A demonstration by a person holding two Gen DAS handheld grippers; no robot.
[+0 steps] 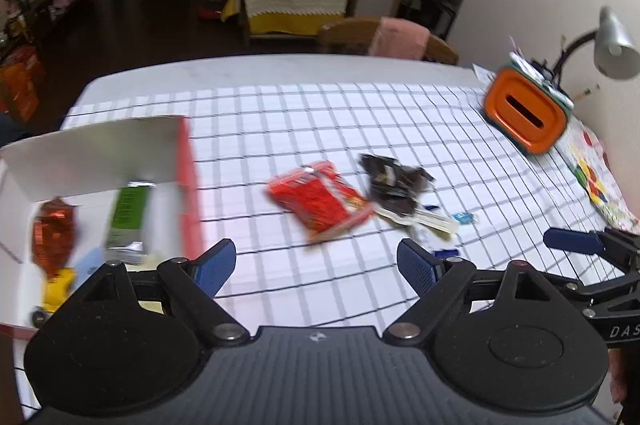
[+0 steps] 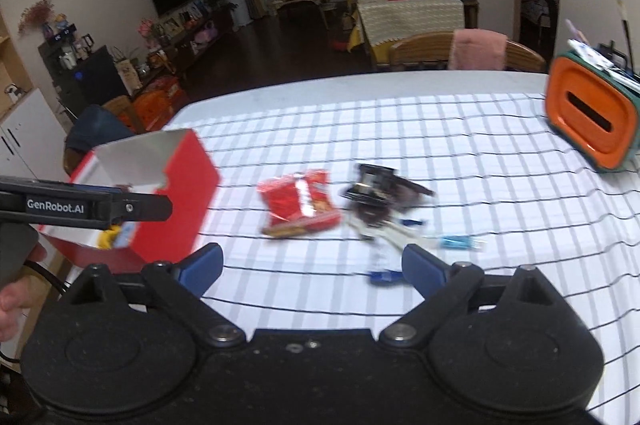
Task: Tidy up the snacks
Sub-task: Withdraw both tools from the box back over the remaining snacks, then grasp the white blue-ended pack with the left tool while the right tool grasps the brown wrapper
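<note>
- The left gripper (image 1: 316,265) hangs over the checked tablecloth (image 1: 400,129) with its jaws spread wide and nothing between them; the blue pads (image 1: 216,267) touch no snack.
- The right gripper (image 2: 312,267) is likewise released, jaws wide apart and empty above the cloth.
- A red snack packet (image 1: 320,201) lies on the cloth beyond the left jaws, roughly centred between them and well apart from the pads.
- Just right of the packet sits a dark wrapper pile (image 1: 394,181), with small blue-wrapped sweets (image 1: 464,217) near it.
- Left of the left jaws stands an open red box (image 1: 188,185), holding a green packet (image 1: 128,213) and an orange foil packet (image 1: 54,237).
- In the right wrist view the box (image 2: 176,193) is left of the jaws.
</note>
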